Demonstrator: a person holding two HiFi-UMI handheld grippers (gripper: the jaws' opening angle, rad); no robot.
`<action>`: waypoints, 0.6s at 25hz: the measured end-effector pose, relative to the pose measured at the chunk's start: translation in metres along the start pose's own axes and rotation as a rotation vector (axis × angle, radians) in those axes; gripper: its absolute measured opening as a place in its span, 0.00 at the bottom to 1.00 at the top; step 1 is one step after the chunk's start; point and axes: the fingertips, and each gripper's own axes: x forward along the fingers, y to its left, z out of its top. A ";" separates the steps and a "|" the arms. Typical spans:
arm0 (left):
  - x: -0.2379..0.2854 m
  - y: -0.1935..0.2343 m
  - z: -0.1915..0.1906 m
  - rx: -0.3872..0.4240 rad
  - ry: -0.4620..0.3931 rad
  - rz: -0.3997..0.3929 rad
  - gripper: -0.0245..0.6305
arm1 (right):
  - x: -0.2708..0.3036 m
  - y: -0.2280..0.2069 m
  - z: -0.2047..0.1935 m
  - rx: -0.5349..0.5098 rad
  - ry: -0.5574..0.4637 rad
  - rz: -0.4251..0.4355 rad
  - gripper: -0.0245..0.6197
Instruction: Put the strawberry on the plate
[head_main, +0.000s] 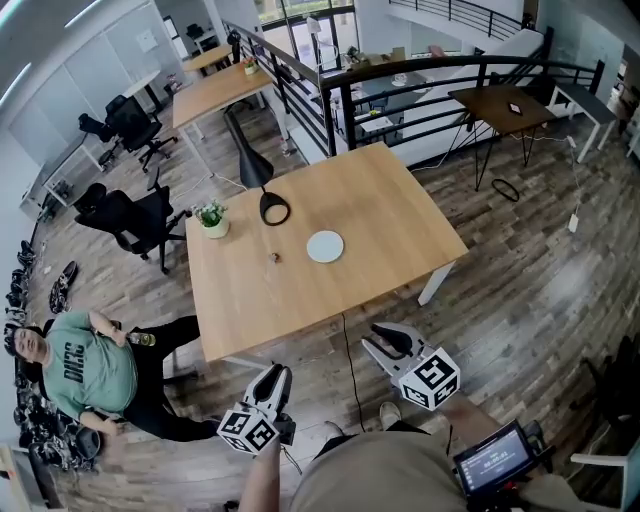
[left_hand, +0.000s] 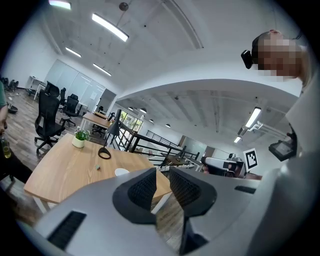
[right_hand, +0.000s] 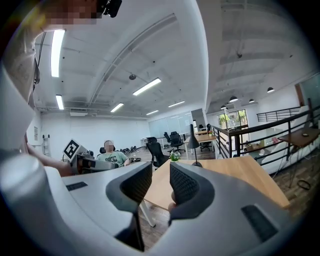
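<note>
In the head view, we stand back from the near edge of the table (head_main: 380, 200), with the left gripper (head_main: 272, 376) and right gripper (head_main: 386, 345) both held off the tabletop over the wooden floor, apparently poised before any reach. The strawberry (head_main: 275, 257) lies on bare wood near the table's middle, just left of the white plate (head_main: 325, 246) and apart from it, so we judge the task not yet begun. A potted plant (head_main: 211, 218) and a black lamp (head_main: 273, 207) stand behind the strawberry, leaving the near side open for an approach from our edge. A seated person (head_main: 90, 370) is well off to the left, and a railing (head_main: 400, 80) runs beyond the far edge. In the left gripper view, the jaws sit drawn together with only a slit between the pads and nothing in it. They aim towards the table's corner, with the strawberry and plate small beyond them. In the right gripper view, the jaws are likewise closed and empty, pointing nearly level at the table's near edge. Open floor lies between them and the table leg.
</note>
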 end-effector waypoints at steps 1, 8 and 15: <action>0.001 0.000 0.000 -0.002 0.002 0.004 0.17 | 0.000 -0.002 0.000 0.001 -0.001 0.000 0.19; 0.012 -0.015 0.001 0.000 0.005 0.022 0.17 | -0.011 -0.027 -0.002 0.027 -0.013 -0.010 0.19; 0.022 -0.033 -0.003 -0.004 0.005 0.050 0.17 | -0.029 -0.060 -0.008 0.054 -0.028 -0.024 0.19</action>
